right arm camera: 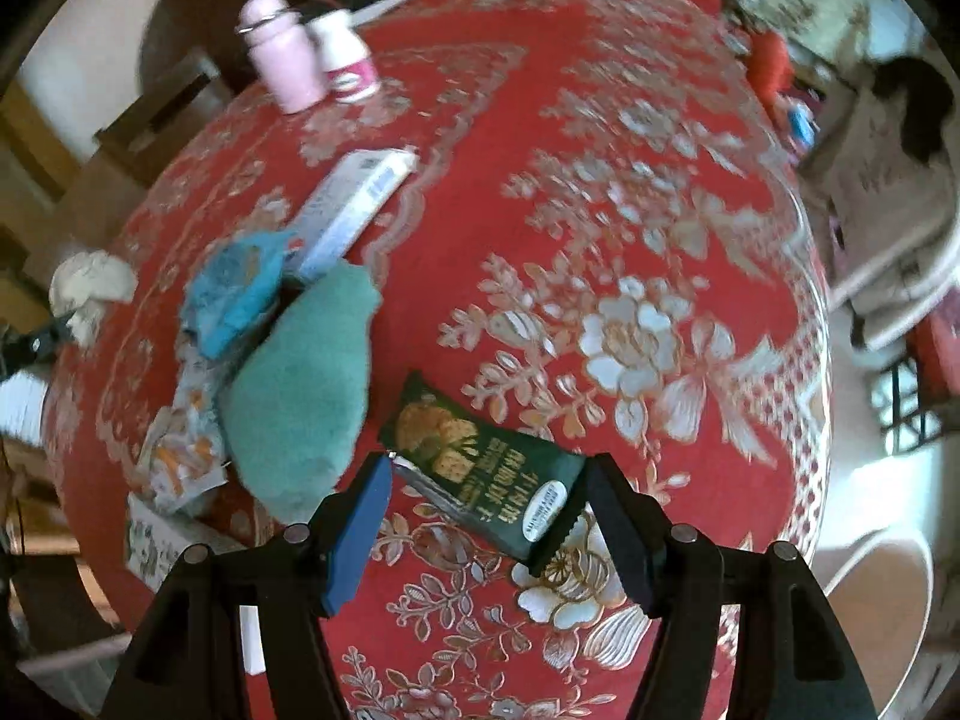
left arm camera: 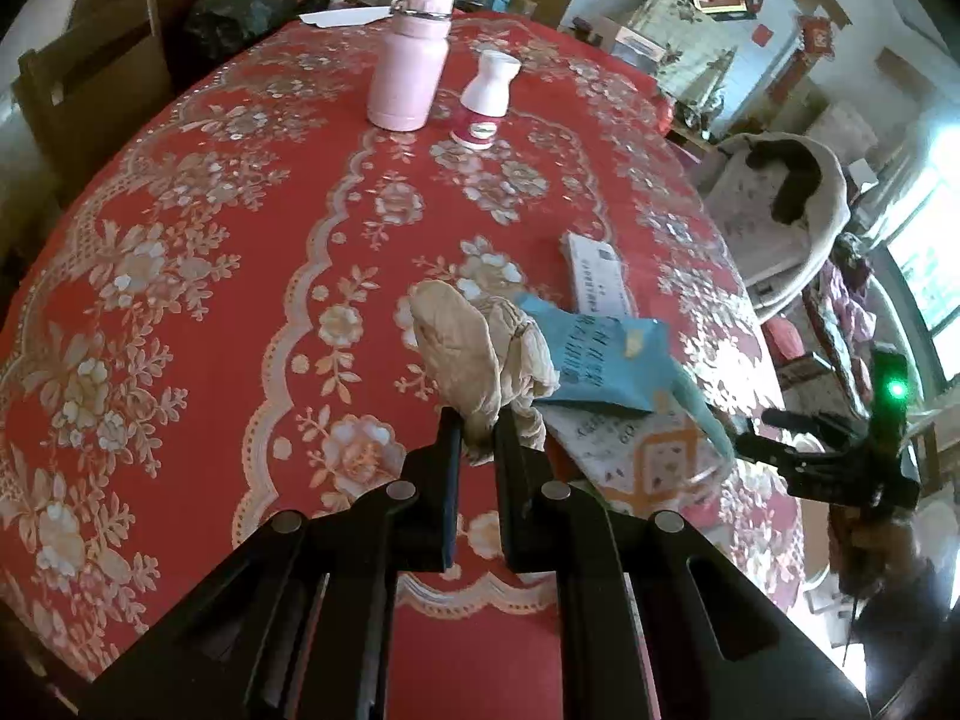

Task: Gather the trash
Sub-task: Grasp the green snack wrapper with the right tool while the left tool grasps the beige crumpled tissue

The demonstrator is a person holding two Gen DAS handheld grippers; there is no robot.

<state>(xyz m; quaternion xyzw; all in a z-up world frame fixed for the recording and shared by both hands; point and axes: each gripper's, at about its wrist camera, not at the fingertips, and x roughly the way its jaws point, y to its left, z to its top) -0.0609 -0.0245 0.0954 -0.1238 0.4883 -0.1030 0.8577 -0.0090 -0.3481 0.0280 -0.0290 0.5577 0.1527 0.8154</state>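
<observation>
Crumpled beige tissue wad (left arm camera: 480,354): pinched between the closed jaws of the left gripper (left arm camera: 478,432), lifted above the red floral tablecloth (left arm camera: 240,276).
Dark green snack wrapper (right arm camera: 486,468): flat on the cloth, between the wide-spread jaws of the right gripper (right arm camera: 489,516), pads not pressing it.
Blue packet (left arm camera: 600,360), teal cloth (right arm camera: 300,384), white carton (right arm camera: 354,204): clustered nearby.
Pink flask (left arm camera: 411,60), small white bottle (left arm camera: 486,102): upright, side by side, far end.

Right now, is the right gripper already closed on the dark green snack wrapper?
No, the right gripper stands open around the dark green wrapper, its pads not pressing on it.
</observation>
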